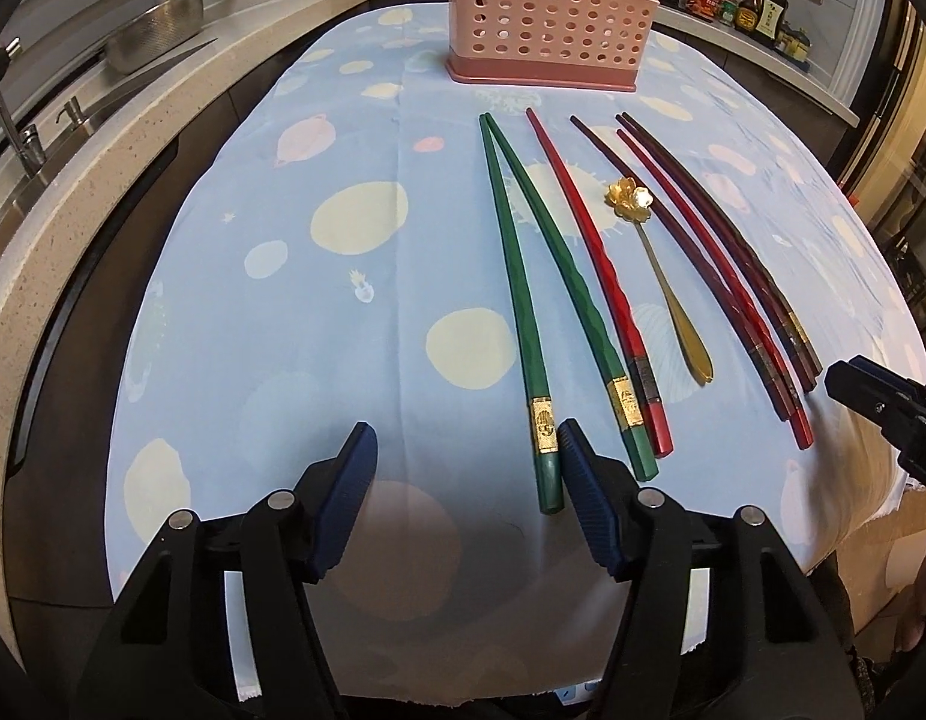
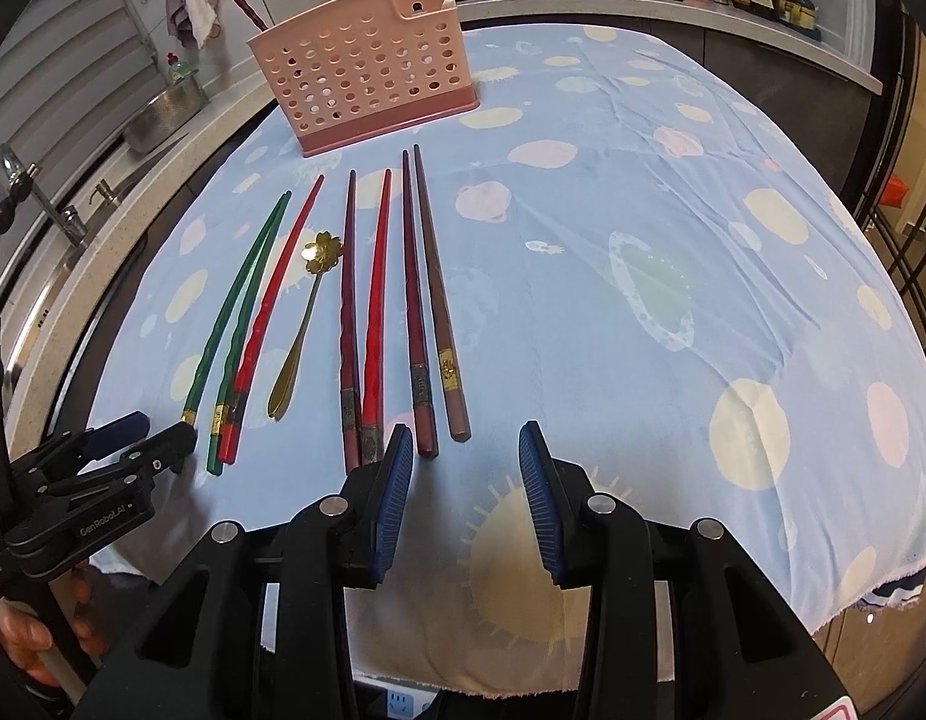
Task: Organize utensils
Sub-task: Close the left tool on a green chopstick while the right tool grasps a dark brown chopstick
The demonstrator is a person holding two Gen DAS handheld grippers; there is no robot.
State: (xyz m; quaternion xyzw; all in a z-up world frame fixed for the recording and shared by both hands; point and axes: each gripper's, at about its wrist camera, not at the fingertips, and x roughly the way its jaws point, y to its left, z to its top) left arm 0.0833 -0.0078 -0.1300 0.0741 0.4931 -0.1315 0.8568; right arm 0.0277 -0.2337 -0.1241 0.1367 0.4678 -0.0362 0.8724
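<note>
Both claws are spread and hold nothing. The green chopsticks point(image 1: 526, 312) lie just ahead of the left claw point(image 1: 466, 468), its right finger point(image 1: 583, 468) beside one butt end. The rack point(image 1: 550, 12) stands far ahead. Closing here risks pinching one stick and nudging its twin into the red one point(image 1: 595, 276).

Chopsticks point(image 2: 366, 312) and spoon point(image 2: 303, 324) lie side by side before the holder point(image 2: 366, 66) on the cloth point(image 2: 643, 300)
</note>
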